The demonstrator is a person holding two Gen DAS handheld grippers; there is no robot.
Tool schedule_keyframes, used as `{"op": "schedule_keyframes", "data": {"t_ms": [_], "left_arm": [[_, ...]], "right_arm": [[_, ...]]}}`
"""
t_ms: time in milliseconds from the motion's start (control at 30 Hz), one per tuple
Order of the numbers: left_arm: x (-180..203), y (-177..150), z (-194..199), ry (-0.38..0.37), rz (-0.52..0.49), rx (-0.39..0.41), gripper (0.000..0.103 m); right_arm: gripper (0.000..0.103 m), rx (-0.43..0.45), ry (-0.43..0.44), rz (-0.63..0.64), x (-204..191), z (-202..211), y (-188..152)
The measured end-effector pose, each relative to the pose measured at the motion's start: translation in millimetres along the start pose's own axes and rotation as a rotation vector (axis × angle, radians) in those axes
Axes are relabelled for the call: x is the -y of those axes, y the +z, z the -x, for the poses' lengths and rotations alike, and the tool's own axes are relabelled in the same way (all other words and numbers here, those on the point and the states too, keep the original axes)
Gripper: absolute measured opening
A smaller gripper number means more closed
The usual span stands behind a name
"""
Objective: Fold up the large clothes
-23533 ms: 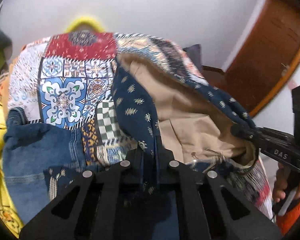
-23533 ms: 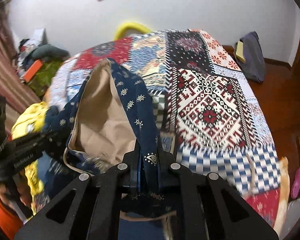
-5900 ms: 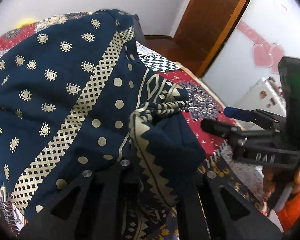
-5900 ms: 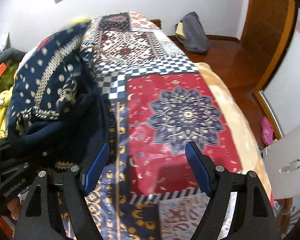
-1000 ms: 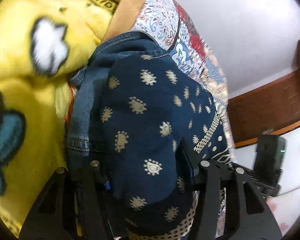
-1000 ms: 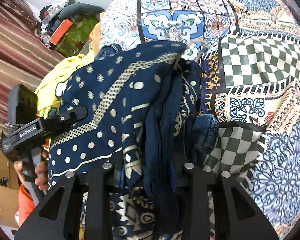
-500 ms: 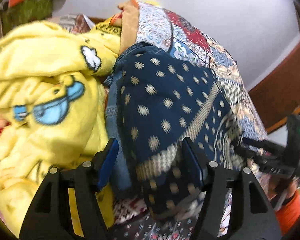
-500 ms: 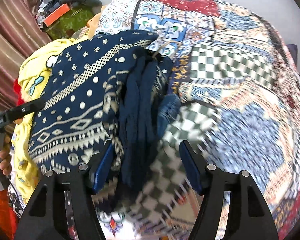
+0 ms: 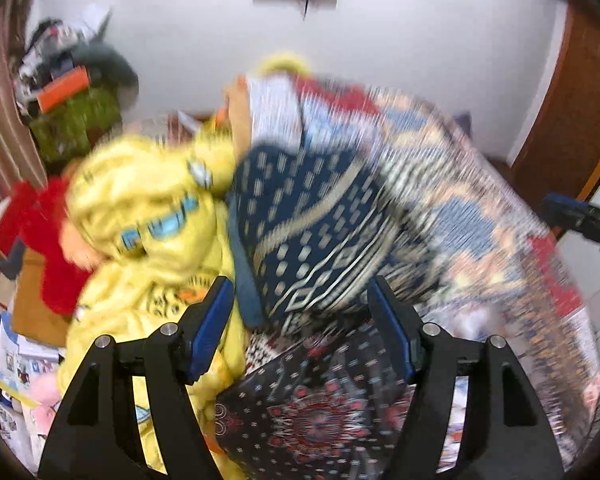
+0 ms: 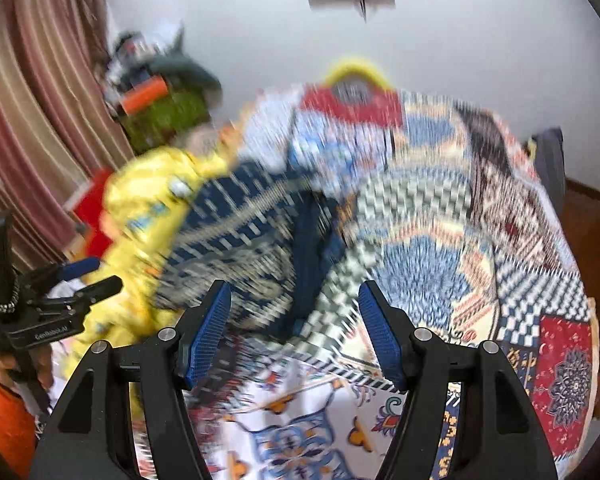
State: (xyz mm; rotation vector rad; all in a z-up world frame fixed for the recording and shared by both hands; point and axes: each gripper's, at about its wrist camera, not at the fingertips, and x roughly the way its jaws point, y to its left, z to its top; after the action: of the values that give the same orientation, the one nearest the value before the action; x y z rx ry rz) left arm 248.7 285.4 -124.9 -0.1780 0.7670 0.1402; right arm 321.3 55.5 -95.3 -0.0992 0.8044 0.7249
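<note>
A folded navy garment with cream print [image 9: 312,228] lies on the patchwork bedspread [image 9: 472,216], next to a yellow cartoon-print garment [image 9: 148,216]. It also shows in the right wrist view [image 10: 244,240], blurred. My left gripper [image 9: 300,332] is open and empty, held back from the navy garment; it also shows in the right wrist view [image 10: 88,276]. My right gripper [image 10: 294,332] is open and empty above the bedspread [image 10: 500,240]; one fingertip shows at the right edge of the left wrist view [image 9: 568,208].
A red item [image 9: 40,232] and a clutter pile [image 9: 68,96] lie left of the bed. A striped curtain [image 10: 28,112] hangs at the left. A wooden door [image 9: 572,120] stands at the right. A dark bag [image 10: 548,168] sits by the far wall.
Both grippers have pulled back and up from the navy garment, which stays folded on the bed. Both views now look along the bed toward the wall.
</note>
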Motion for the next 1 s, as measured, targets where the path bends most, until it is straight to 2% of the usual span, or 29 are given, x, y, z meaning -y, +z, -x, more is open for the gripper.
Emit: {"op": "schedule_keyframes", "data": {"t_ms": [33, 167, 233, 400, 533, 767, 800, 867, 933, 1000], "left_arm": [[2.6, 3.4, 12.4, -0.007, 0.002, 0.029, 0.068], [26.5, 16.2, 91.2, -0.024, -0.014, 0.227, 0.068], [39.4, 15.7, 124.2, -0.035, -0.029, 0.307, 0.068], [71.7, 4.1, 187.9, -0.03, -0.076, 0.478, 0.068], [91.1, -10.0, 220.9, -0.01, -0.107, 0.579, 0.068], [99.7, -30.0, 246.3, 0.011, -0.073, 0.664, 0.07], [99.0, -32.1, 248.5, 0.018, -0.066, 0.672, 0.072], [97.3, -35.6, 251.5, 0.031, -0.05, 0.689, 0.089], [95.0, -38.9, 253.1, 0.043, -0.036, 0.713, 0.095], [94.4, -40.3, 253.5, 0.058, -0.034, 0.719, 0.097]], "right_arm": [[0.062, 0.039, 0.005, 0.008, -6.0, 13.8, 2.1], [0.062, 0.225, 0.019, 0.047, -32.3, 80.0, 2.6], [0.062, 0.289, 0.024, 0.063, -43.7, 96.6, 2.1], [0.063, 0.459, 0.035, 0.105, -70.0, 149.3, -12.8], [0.063, 0.547, 0.029, 0.124, -84.2, 171.9, -27.5], [0.063, 0.585, -0.021, 0.126, -91.2, 172.4, -36.6], [0.069, 0.584, -0.031, 0.126, -91.6, 170.9, -36.1], [0.079, 0.593, -0.064, 0.128, -94.2, 172.7, -38.0], [0.084, 0.604, -0.092, 0.131, -94.4, 173.3, -39.6], [0.088, 0.606, -0.114, 0.126, -94.3, 172.5, -38.9]]}}
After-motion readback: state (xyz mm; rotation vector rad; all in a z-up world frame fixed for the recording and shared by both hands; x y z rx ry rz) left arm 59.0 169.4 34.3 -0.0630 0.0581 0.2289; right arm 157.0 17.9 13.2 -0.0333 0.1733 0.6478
